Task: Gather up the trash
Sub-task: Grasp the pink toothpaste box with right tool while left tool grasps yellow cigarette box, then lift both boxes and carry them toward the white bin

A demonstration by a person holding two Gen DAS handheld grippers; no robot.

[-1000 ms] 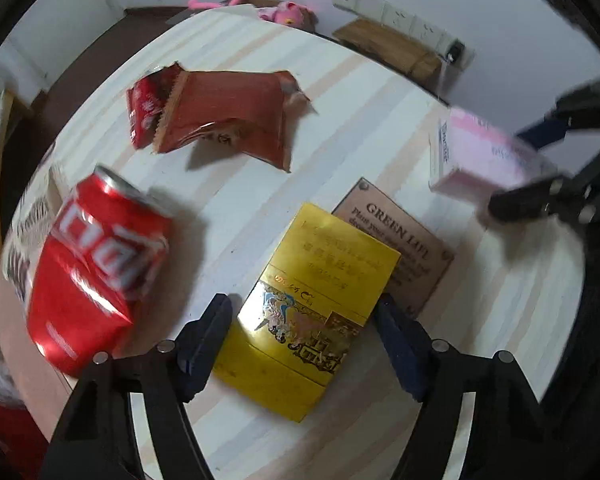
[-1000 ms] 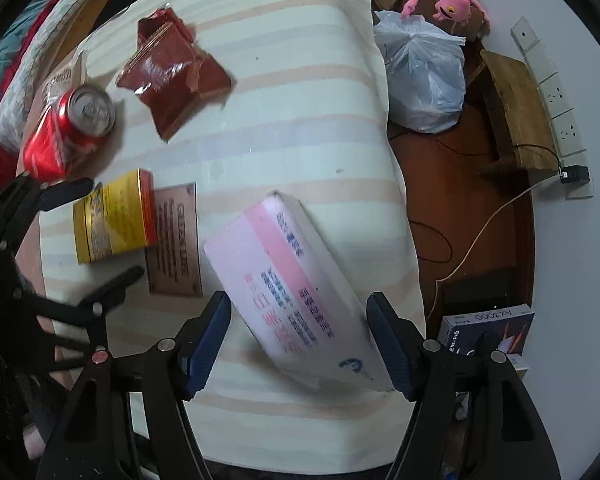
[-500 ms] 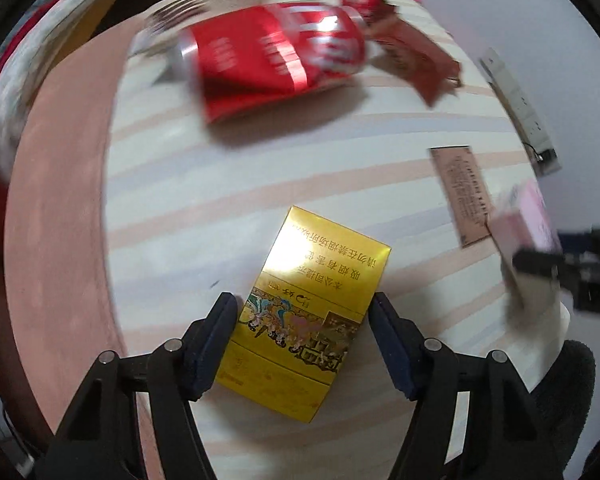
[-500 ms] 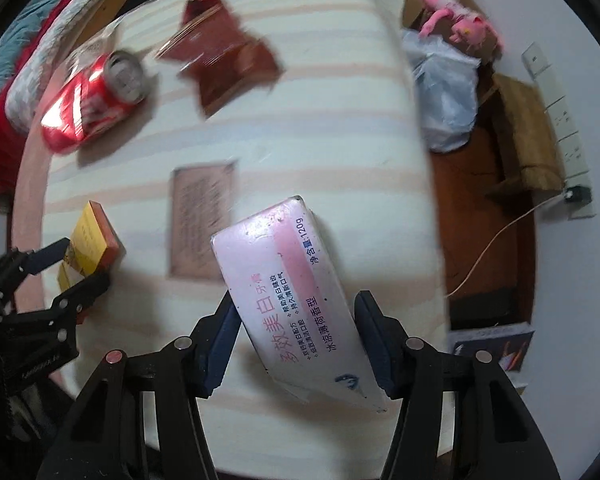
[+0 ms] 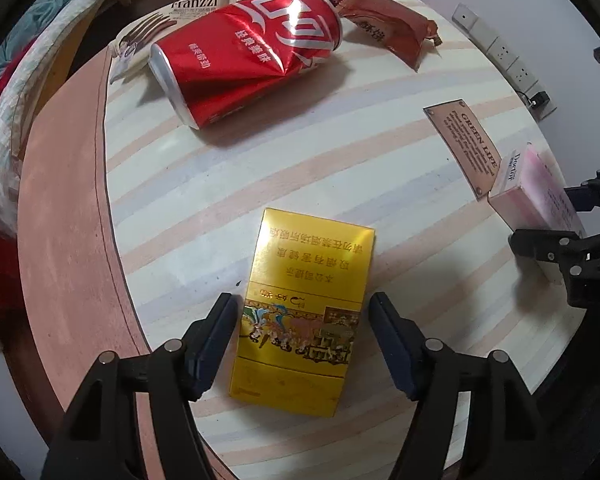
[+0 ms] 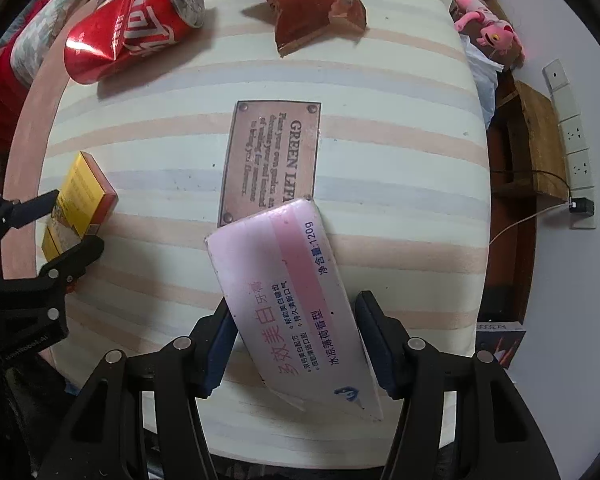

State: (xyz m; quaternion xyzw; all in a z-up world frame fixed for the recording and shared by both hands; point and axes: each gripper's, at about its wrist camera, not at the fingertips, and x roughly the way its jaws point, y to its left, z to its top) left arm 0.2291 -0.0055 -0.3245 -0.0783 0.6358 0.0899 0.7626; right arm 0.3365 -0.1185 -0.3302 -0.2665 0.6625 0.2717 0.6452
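A yellow cigarette box [image 5: 304,312] lies between the fingers of my left gripper [image 5: 302,340], which closes on its sides; the box also shows in the right wrist view [image 6: 80,200]. My right gripper [image 6: 294,340] is shut on a pink and white toothpaste box [image 6: 288,292], also seen in the left wrist view [image 5: 536,200]. A dented red cola can [image 5: 248,56] lies on its side on the striped table [image 5: 204,184]. A brown snack wrapper [image 5: 388,28] lies behind the can.
A brown "GREEN LIFE" plaque [image 6: 272,160] sits mid-table. A white Franzzi wrapper [image 5: 172,20] lies by the can. A white plastic bag [image 6: 480,76], a pink plush toy [image 6: 488,28] and a power strip [image 6: 572,140] are beyond the table's right edge.
Both grippers swung with their boxes. The left view now faces the can, and the yellow box sits near the table's left rim. The toothpaste box now overlaps the plaque's corner.
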